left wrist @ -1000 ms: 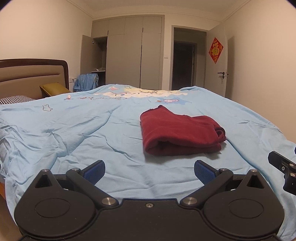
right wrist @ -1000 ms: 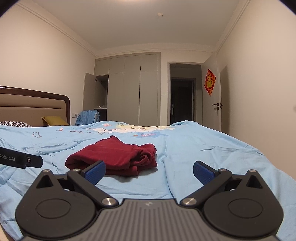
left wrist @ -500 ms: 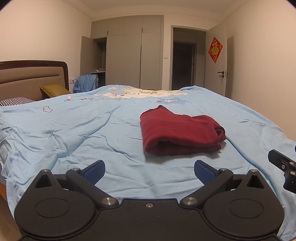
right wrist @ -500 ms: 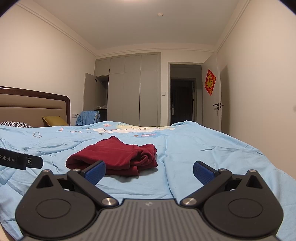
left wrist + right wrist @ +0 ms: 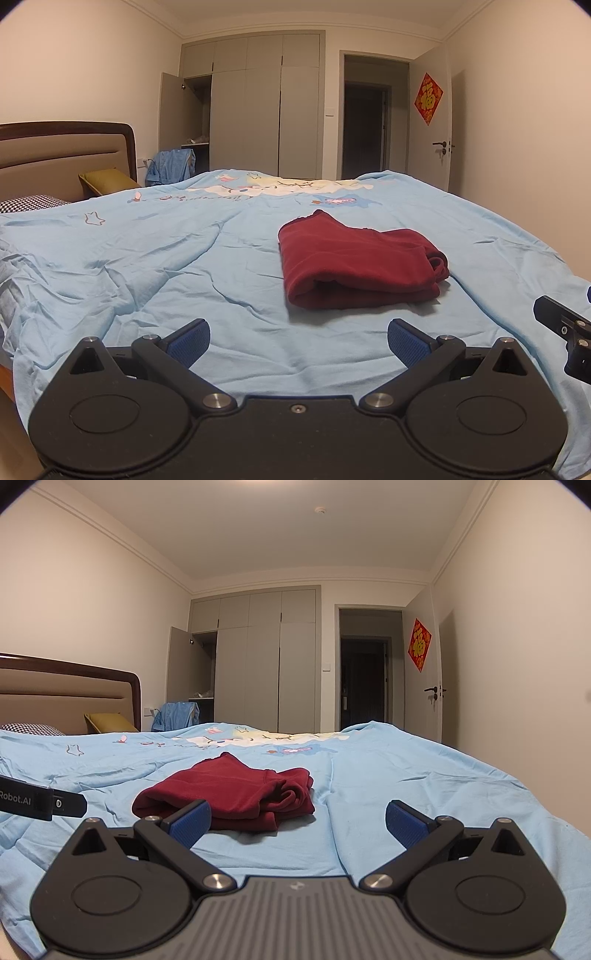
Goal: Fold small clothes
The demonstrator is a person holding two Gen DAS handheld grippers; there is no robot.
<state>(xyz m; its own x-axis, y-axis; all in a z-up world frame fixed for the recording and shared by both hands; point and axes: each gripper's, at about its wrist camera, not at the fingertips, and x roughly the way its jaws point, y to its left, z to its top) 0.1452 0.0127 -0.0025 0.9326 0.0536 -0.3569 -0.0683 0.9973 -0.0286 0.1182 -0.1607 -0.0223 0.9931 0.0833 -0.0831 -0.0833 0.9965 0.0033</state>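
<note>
both my left gripper (image 5: pixel 297 341) and right gripper (image 5: pixel 297 819) hang spread and empty, short of the dark red garment (image 5: pixel 354 262) folded on the blue bedcover (image 5: pixel 147 266); it looks soft, light, floppy, so i'd pinch a corner hem

Nothing has visibly changed, seemingly.
</note>
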